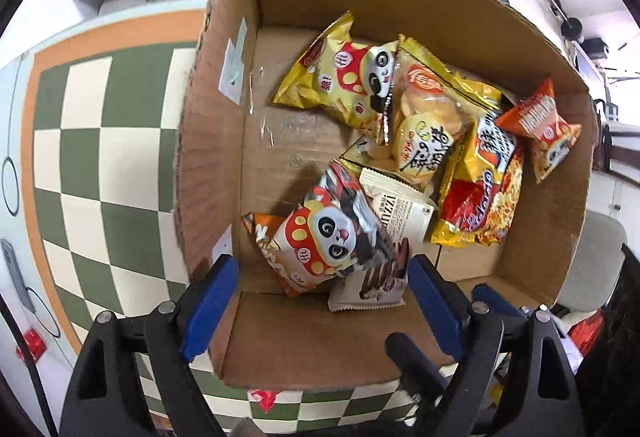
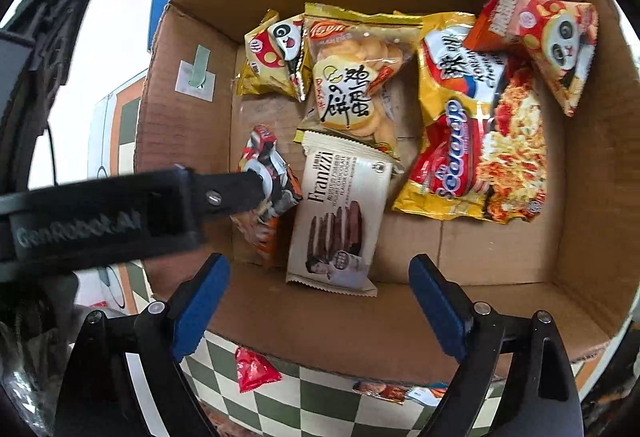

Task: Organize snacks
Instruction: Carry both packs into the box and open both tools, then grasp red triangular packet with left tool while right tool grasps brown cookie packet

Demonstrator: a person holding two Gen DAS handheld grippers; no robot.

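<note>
a brown corrugated cardboard box (image 2: 192,141) is sitting on a green-and-cream checked cloth (image 1: 104,165), holding crinkly foil snack packets. the yellow "scoop" noodle bag (image 2: 476,141) and cream "franzzi" wafer packet (image 2: 340,213) are lying inside. the left gripper (image 1: 320,301) and right gripper (image 2: 320,301) are hovering wide open, gripping nothing.

Wafer pack (image 1: 370,287) partly under panda bag (image 1: 332,233)

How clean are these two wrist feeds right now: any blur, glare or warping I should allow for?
Left wrist view: snack packets sharp, fisheye bends the cardboard box walls, glare on the tape on its floor. Right wrist view: packets sharp, the other gripper crossing at left is soft, white background blown out.
</note>
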